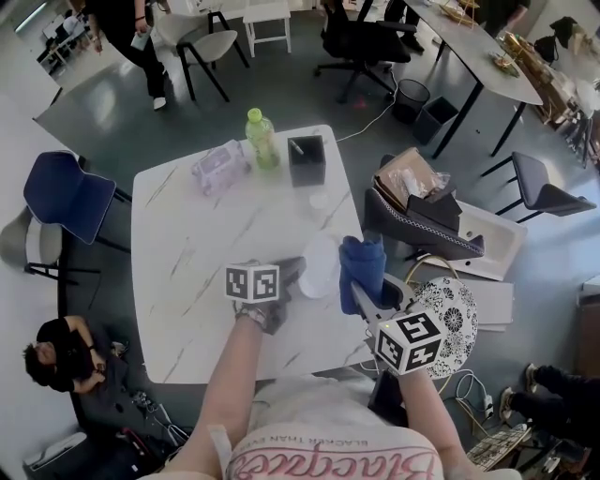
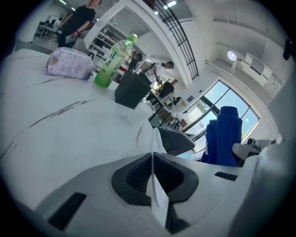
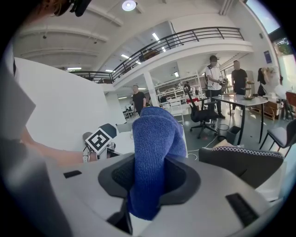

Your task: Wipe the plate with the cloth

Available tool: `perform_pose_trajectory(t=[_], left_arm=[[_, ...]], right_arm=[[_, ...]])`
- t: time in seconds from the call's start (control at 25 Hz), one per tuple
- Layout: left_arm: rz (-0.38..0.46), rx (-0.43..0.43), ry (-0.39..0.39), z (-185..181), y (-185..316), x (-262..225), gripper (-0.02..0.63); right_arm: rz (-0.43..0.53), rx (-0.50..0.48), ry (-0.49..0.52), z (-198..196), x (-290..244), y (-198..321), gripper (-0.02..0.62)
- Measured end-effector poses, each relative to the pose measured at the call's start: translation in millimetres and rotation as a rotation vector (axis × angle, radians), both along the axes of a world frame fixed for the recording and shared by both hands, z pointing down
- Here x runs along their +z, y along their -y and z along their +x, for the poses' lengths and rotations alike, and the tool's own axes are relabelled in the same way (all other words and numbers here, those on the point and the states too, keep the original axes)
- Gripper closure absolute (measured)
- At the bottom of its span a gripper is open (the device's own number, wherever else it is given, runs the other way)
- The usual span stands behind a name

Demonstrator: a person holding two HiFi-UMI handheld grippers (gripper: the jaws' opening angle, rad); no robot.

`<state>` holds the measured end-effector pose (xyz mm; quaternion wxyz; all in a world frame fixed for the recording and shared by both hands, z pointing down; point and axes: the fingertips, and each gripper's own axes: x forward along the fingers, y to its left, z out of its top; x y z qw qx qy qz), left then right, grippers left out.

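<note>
Bright, even light; a ceiling lamp (image 3: 129, 5) glares above my right fingers (image 3: 217, 194), fisheye edges curve and darken

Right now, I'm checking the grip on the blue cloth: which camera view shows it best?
The right gripper view: the blue cloth fills its middle, clamped in the right gripper. The head view shows it small, from above, beside the plate. The left gripper view shows only an upright fold.
</note>
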<state>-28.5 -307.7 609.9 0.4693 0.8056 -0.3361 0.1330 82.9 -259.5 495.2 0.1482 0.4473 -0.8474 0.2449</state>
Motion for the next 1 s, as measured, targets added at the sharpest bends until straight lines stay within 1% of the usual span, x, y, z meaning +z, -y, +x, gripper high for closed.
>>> perform_pose_trajectory(t=[0.28, 0.36, 0.56, 0.72, 0.8, 1.0], left_arm=[[0.078, -0.045, -0.045, -4, -10, -31, 0.592], [0.114, -0.059, -0.064, -4, -12, -44, 0.592], [0.23, -0.058, -0.05, -6, -18, -78, 0.592], [0.337, -0.084, -0.059, -11, -19, -112, 0.592], [0.394, -0.095, -0.062, -14, -22, -130, 0.592], [0.542, -0.105, -0.04, -19, -31, -172, 0.592]], right_arm=[[0.039, 0.021, 0.01, 2, -15, -9, 0.475], [0.053, 0.027, 0.012, 3, -20, -11, 0.476], [0.081, 0.026, 0.011, 0, -31, -20, 0.476], [0.121, 0.025, 0.015, -5, -45, -21, 0.476], [0.159, 0.041, 0.021, -5, -55, -20, 0.476], [0.278, 0.071, 0.053, -4, -92, -16, 0.476]])
